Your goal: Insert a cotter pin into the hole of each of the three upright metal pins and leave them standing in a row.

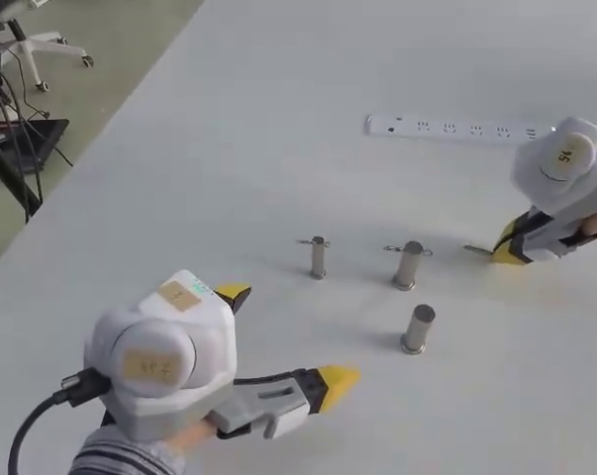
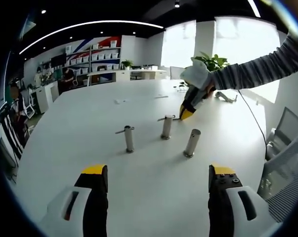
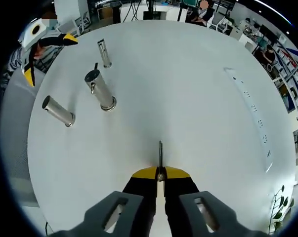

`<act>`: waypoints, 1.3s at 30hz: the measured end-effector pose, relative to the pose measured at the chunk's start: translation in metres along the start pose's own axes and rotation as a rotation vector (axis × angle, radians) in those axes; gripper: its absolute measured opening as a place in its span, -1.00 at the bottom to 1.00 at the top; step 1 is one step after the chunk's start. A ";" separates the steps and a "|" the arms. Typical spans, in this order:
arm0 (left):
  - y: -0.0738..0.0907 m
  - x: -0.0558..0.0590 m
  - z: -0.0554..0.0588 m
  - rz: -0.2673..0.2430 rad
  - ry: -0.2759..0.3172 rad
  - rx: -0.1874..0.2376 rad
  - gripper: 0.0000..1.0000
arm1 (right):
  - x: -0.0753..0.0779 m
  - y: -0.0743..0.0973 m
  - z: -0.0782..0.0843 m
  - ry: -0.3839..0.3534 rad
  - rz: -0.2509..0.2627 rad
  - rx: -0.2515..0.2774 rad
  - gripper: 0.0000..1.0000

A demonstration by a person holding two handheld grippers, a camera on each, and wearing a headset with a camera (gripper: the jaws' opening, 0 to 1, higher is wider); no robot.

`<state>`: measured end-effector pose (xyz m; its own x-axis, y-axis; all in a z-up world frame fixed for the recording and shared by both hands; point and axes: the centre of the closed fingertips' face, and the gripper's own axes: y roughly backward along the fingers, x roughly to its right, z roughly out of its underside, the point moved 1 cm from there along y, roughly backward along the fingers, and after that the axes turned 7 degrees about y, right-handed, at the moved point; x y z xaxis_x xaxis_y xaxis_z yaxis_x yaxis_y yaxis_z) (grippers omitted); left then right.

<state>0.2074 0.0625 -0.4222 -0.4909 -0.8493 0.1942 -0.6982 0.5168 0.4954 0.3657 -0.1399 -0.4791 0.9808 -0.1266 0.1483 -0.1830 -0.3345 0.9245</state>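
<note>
Three upright metal pins stand on the white table (image 1: 278, 148). The left pin (image 1: 319, 257) and the middle pin (image 1: 408, 265) each carry a cotter pin through the top. The third pin (image 1: 417, 329) stands nearer me, with no cotter pin in it. My right gripper (image 1: 500, 252) is shut on a cotter pin (image 3: 160, 154), low over the table to the right of the middle pin (image 3: 100, 89). My left gripper (image 1: 288, 336) is open with nothing between its fingers, in front of the pins (image 2: 192, 142).
A white power strip (image 1: 456, 128) lies on the table behind the pins. Office chairs and cables (image 1: 21, 89) stand on the floor off the table's left edge. Shelves and desks show far back in the left gripper view.
</note>
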 end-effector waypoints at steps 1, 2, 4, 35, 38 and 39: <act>0.000 0.000 -0.001 0.001 0.001 0.003 0.65 | 0.000 0.000 0.000 -0.013 -0.003 0.004 -1.00; 0.000 0.001 -0.001 0.003 0.004 0.007 0.65 | 0.001 0.001 0.001 -0.029 -0.005 0.010 -1.00; 0.001 0.002 -0.002 0.004 0.003 0.006 0.65 | 0.002 0.001 0.002 -0.088 -0.005 0.026 -1.00; 0.004 0.008 -0.031 0.060 -0.001 0.029 0.27 | -0.023 0.066 -0.060 0.000 0.190 0.282 -1.00; 0.004 0.014 -0.038 0.093 0.028 0.044 0.20 | -0.032 0.076 -0.077 0.027 0.206 0.338 -1.00; 0.004 0.015 -0.041 0.097 0.022 0.051 0.19 | -0.035 0.079 -0.080 0.033 0.210 0.347 -1.00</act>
<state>0.2187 0.0478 -0.3831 -0.5461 -0.7971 0.2578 -0.6738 0.6008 0.4302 0.3223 -0.0867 -0.3835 0.9202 -0.1977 0.3378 -0.3861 -0.6004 0.7004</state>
